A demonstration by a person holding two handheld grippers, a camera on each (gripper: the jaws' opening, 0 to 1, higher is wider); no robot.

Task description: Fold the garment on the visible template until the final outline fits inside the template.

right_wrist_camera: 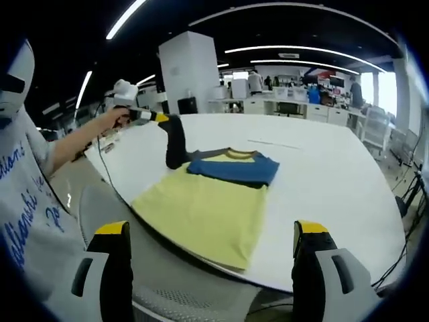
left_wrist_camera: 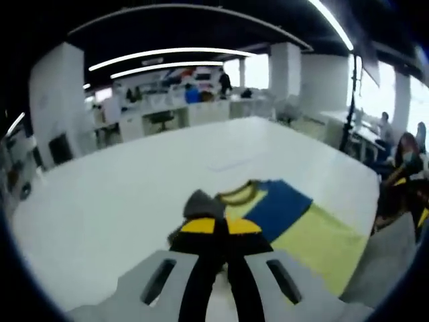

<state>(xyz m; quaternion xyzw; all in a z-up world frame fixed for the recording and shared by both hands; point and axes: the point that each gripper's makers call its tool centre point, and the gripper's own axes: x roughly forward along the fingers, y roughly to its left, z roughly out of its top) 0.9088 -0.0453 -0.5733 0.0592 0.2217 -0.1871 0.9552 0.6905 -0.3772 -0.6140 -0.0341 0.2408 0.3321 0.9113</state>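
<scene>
Left gripper (left_wrist_camera: pixel 216 227) jaws pinch the garment's (right_wrist_camera: pixel 214 201) dark sleeve (right_wrist_camera: pixel 176 144); right gripper (right_wrist_camera: pixel 213 268) jaws gape wide, empty.

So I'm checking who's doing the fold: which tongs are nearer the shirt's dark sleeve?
Left. The left tongs are shut on the dark sleeve, lifting it at the shirt collar end. The right tongs hang open, back off the hem at the table edge.

Both views face the shirt (left_wrist_camera: pixel 295 221) from opposite table (right_wrist_camera: pixel 335 174) sides.
</scene>
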